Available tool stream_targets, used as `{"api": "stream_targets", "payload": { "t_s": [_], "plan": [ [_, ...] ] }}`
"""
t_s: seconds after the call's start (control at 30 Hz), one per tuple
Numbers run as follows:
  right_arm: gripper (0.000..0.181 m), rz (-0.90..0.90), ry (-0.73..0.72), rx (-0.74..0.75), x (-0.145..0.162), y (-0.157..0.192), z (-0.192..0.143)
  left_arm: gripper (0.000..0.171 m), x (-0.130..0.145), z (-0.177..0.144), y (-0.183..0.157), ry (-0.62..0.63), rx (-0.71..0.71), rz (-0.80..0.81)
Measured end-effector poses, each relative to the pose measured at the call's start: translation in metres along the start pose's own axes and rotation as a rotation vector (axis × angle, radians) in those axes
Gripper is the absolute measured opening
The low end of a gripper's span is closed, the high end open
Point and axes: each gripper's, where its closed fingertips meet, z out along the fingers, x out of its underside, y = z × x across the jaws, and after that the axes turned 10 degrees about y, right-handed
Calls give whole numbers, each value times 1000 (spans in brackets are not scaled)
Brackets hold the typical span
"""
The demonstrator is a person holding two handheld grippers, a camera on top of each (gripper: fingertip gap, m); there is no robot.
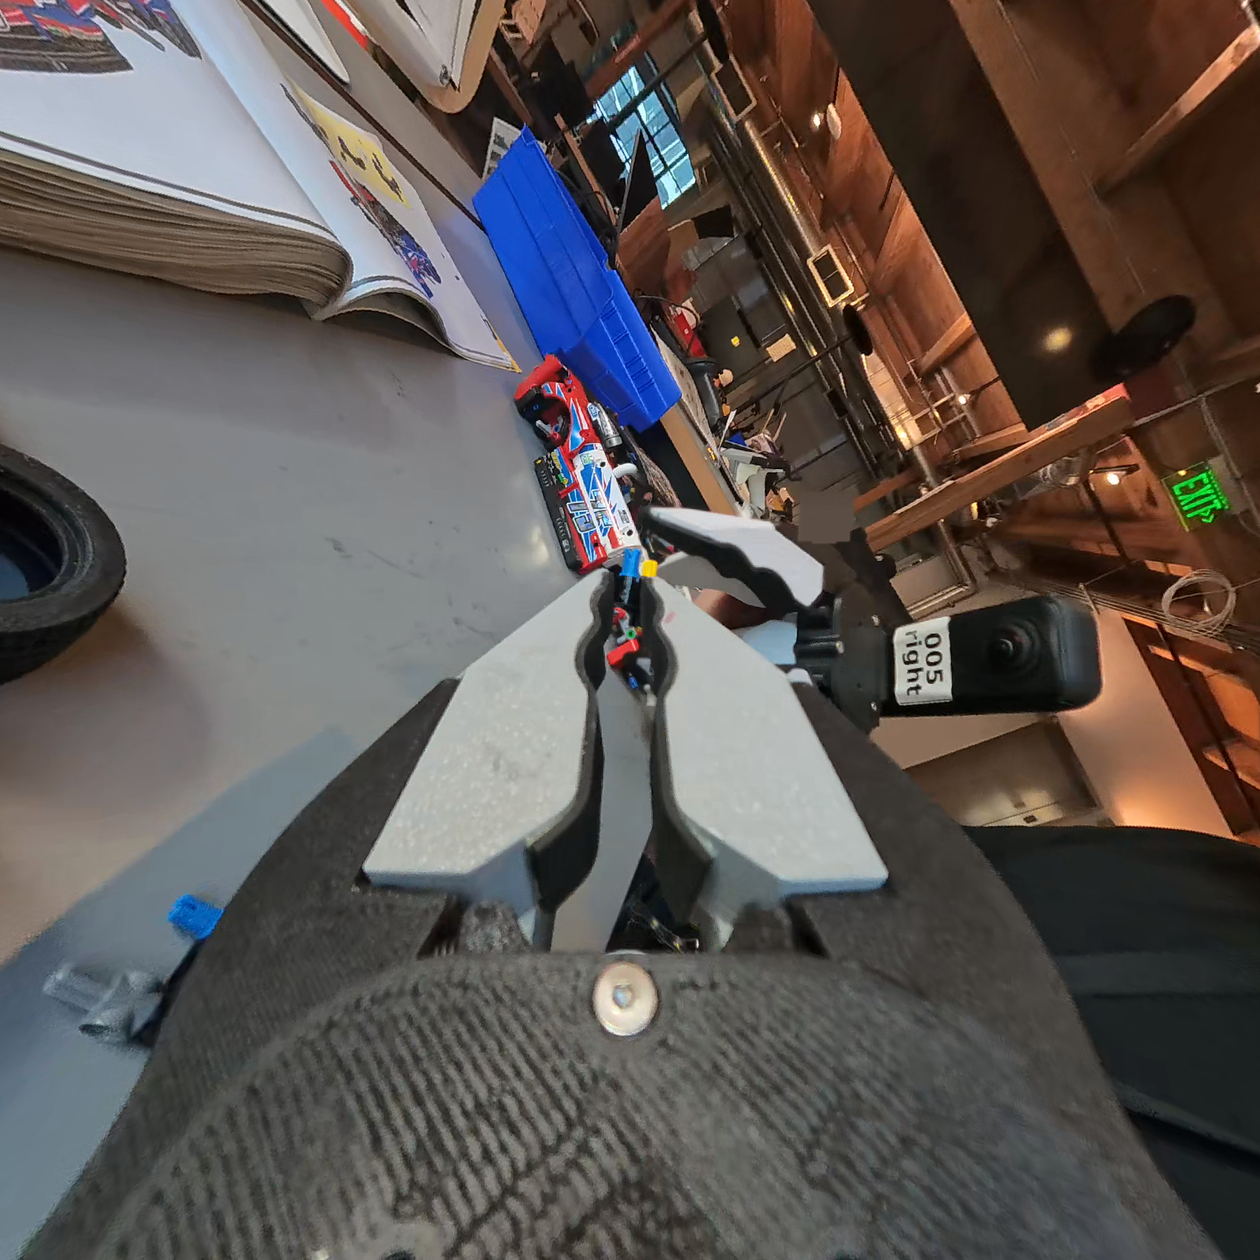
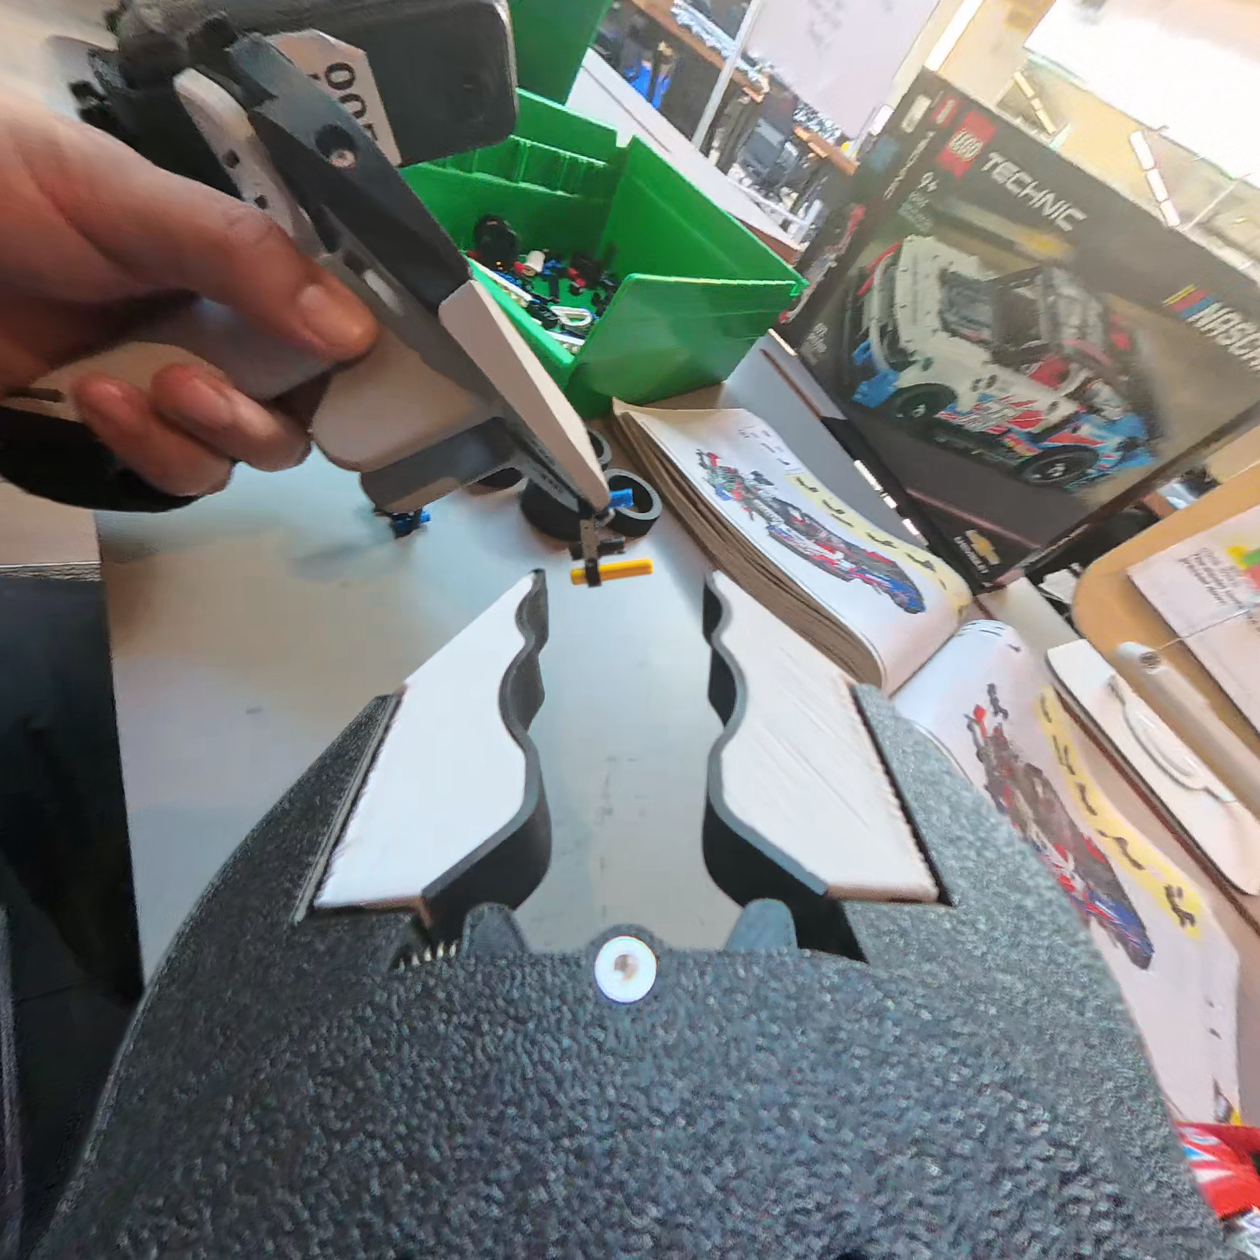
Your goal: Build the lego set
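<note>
Held a small black sub-assembly (image 2: 594, 538) in the left gripper (image 2: 592, 506), with jaws pinched nearly together on its upper part, in the air above the grey surface (image 2: 273, 613) and just in front of the tyres (image 2: 631, 508). Carried a blue pin at the top and a yellow axle (image 2: 611, 571) through the bottom, lying crosswise.

Pointed the right gripper (image 2: 624, 588) at that axle from the near side, with jaws spread wide and nothing between them. Stood just short of the axle, not touching it.

Looked like the step of seating or adjusting the yellow axle, though hard to say which. To do it well:
- needed to line the open jaws with the length of the axle, so both pads would meet it flat;
- needed to close slowly on the axle only, not on the black part around it;
- needed a firm left grip, since any push along the axle could twist the small piece out;
- needed to push straight along the axle, never sideways.

Left the half-built car (image 1: 586, 477) lying far off on the surface beside the blue bin (image 1: 573, 286), and the open instruction book (image 2: 784, 518) on the right, near the green parts bin (image 2: 668, 320).
</note>
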Motion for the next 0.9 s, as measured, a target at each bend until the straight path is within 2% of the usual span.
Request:
{"api": "stream_targets", "payload": {
  "t_s": [0.03,0.07,0.1,0.2,0.33,0.43,0.63,0.9],
  "plan": [
    [40,-6,-9,4,0,0,0,5,3,2,0,7,-2,-4],
    [27,-11,-13,-9,1,3,0,5,5,3,1,4,-2,-12],
    [23,-9,-20,-16,1,4,0,5,5,3,1,-11,4,-25],
    [23,-24,-33,6,3,4,0,5,7,3,3,-22,32,-75],
    [17,-174,1,147,8,3,2,5,9,4,12,-14,11,-99],
    [10,-271,44,179,15,8,6,5,11,5,18,-2,-9,-102],
    [10,-442,106,141,25,14,10,5,18,6,25,36,-18,-118],
    [7,-461,200,59,41,23,16,5,24,8,31,71,-99,-72]
  ]
}}
